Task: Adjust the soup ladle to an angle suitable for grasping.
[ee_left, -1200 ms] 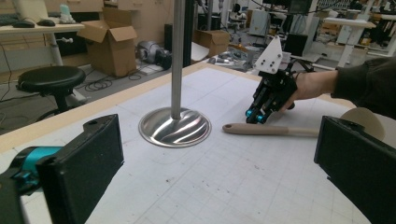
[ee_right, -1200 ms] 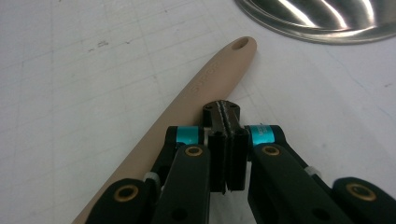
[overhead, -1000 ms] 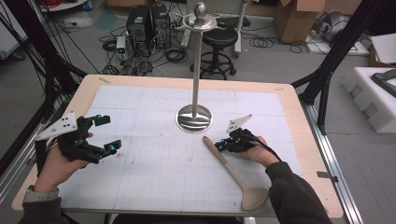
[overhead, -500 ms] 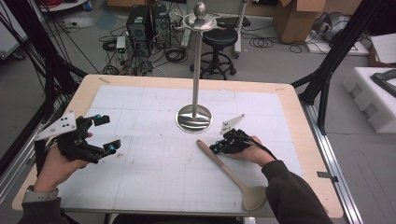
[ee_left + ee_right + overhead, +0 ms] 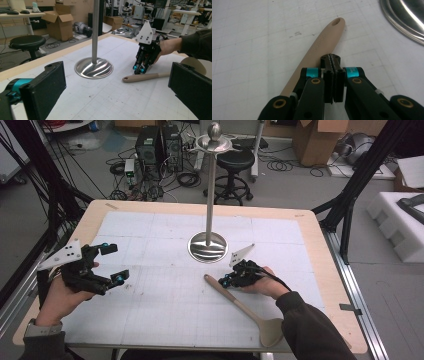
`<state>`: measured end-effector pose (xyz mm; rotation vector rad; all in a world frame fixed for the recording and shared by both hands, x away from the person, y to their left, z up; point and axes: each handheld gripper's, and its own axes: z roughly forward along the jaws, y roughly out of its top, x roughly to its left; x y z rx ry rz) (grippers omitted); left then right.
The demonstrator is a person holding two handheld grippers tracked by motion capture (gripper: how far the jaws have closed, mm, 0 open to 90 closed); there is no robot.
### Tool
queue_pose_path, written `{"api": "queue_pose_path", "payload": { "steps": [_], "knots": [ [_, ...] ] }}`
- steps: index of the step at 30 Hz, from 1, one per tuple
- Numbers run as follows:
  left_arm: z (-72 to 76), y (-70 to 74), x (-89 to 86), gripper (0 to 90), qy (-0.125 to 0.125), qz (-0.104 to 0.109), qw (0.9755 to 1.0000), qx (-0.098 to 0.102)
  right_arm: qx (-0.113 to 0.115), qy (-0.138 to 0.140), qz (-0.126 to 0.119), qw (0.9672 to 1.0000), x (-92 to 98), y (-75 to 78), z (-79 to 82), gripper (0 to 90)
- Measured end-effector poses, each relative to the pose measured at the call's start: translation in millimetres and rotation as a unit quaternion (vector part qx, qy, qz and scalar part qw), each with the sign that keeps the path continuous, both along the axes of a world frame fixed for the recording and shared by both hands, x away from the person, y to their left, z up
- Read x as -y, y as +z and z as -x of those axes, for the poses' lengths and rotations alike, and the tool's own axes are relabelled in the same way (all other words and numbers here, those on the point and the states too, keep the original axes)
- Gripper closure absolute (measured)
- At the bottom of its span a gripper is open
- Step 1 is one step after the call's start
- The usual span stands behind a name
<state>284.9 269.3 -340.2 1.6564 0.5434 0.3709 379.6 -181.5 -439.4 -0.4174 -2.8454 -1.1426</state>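
1. Cluttered workshop floor — boxes, cables, a black stool [image 5: 235, 162] — lies behind a wooden-edged table [image 5: 320, 250] covered with a white gridded mat [image 5: 165, 315].
2. On the mat lies a beige spoon [image 5: 245, 307], flat, running diagonally: its handle end with a small hole points toward the middle of the table, its bowl rests near the front edge by the person's right sleeve [image 5: 310, 330].
3. In the right gripper view the handle [image 5: 324, 42] passes under and to the left of the jaws, with the hole just beyond the tips.
4. Right gripper [image 5: 226, 281] hangs low over the handle end, its jaws pressed together with nothing between them — the spoon lies beneath, not pinched. Whether the tips touch the handle cannot be told.
5. Just beyond the gripper stands a metal stand [image 5: 207, 245]: a round shiny base near the spoon's handle end, a thin upright pole, and a small dish and knob at the top.
6. Left gripper [image 5: 114, 264] is held well apart at the left side of the table, its jaws spread wide and empty, pointing toward the stand and the spoon.
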Motion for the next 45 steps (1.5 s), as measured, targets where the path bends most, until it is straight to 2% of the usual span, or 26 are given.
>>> {"api": "queue_pose_path", "payload": {
  "steps": [8,20,31,35,38,39,42,43,45],
  "knots": [
    [0.5,0.2,-0.1,1.8,-0.003,0.000,1.0000,0.000,0.001,0.029,0.007,0.9996,-16.4,0.5,6.1,90.0],
    [1.0,0.7,-1.7,1.8,0.000,0.001,1.0000,0.001,-0.006,0.074,0.010,0.9972,-37.8,1.0,15.1,90.0],
    [1.2,0.8,-1.9,1.8,0.000,0.001,1.0000,0.001,-0.005,0.101,0.009,0.9948,-51.8,0.7,23.1,90.0],
    [1.6,0.6,-1.8,1.8,-0.001,0.000,1.0000,0.000,0.001,0.093,0.015,0.9955,-51.7,2.9,23.4,89.0],
    [1.8,0.7,-2.6,1.8,-0.002,0.001,1.0000,0.000,-0.002,0.065,0.009,0.9978,-47.4,7.1,20.7,83.3],
    [1.9,0.8,-3.0,1.8,-0.001,0.002,1.0000,0.000,0.004,0.057,0.007,0.9983,-44.9,9.5,19.8,81.8],
    [2.0,1.1,-4.8,1.8,0.000,0.003,1.0000,0.001,0.001,0.026,-0.009,0.9996,-37.6,17.1,18.1,67.7],
    [2.2,1.3,-5.1,1.8,0.002,0.004,1.0000,0.000,-0.001,0.018,-0.007,0.9998,-35.8,19.7,19.1,63.4],
    [2.1,1.5,-5.6,1.8,0.002,0.004,1.0000,0.001,0.000,0.002,-0.005,1.0000,-32.8,24.1,20.7,48.9]
  ]
}}
